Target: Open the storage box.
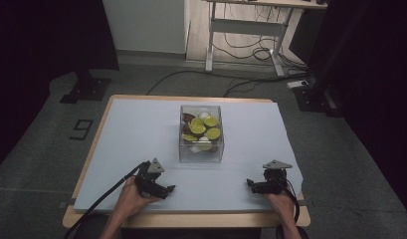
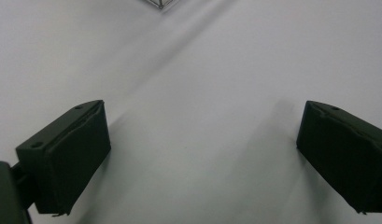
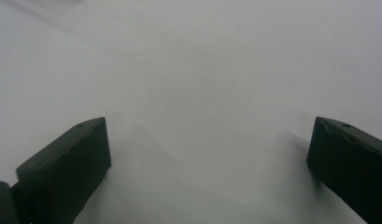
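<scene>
A clear plastic box [image 1: 201,133] stands at the middle of the table, filled with lime halves [image 1: 197,125], brown pieces and white pieces. My left gripper [image 1: 167,189] rests low on the near left of the sheet, held by a hand, its jaws wide apart with nothing between them. Its own view shows both jaws over bare sheet, the left gripper [image 2: 202,149] open, with a corner of the box [image 2: 161,3] at the top edge. My right gripper [image 1: 252,185] lies at the near right, also open and holding nothing; the right gripper [image 3: 209,161] sees bare sheet.
A pale grey sheet [image 1: 141,129] covers the wooden table [image 1: 91,219]. Beyond the table stand a white desk frame [image 1: 246,27], floor cables [image 1: 251,52] and dark stands [image 1: 89,87] on grey carpet. A number 9 marking [image 1: 81,128] lies on the floor at left.
</scene>
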Available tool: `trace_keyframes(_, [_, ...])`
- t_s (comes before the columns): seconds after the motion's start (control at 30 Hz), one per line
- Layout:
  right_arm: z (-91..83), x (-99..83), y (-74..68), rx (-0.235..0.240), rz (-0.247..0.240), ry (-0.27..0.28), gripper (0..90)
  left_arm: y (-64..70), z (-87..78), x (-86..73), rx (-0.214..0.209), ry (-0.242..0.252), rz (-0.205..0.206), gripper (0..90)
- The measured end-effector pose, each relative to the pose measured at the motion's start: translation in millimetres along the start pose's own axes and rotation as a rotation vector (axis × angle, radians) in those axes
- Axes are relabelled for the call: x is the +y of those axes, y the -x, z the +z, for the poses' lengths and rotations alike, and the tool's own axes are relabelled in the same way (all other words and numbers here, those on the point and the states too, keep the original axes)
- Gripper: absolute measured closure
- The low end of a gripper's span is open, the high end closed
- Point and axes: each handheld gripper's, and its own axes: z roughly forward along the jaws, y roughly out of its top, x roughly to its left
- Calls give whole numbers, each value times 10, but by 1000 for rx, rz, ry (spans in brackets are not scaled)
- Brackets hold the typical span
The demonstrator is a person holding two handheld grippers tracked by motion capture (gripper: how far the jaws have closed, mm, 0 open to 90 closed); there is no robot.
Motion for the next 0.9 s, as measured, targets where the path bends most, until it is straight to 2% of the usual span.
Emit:
trace_keyframes(0.23, [0, 4, 4, 3, 5, -2, 0, 1, 1, 0, 1, 0, -1, 23])
trace_keyframes(0.33, [9, 16, -12, -12, 19, -5, 0, -2, 2, 1, -2, -1, -2, 22])
trace_keyframes(0.9, [9, 46, -27, -20, 15, -30, 0, 4, -3, 3, 3, -1, -9, 27])
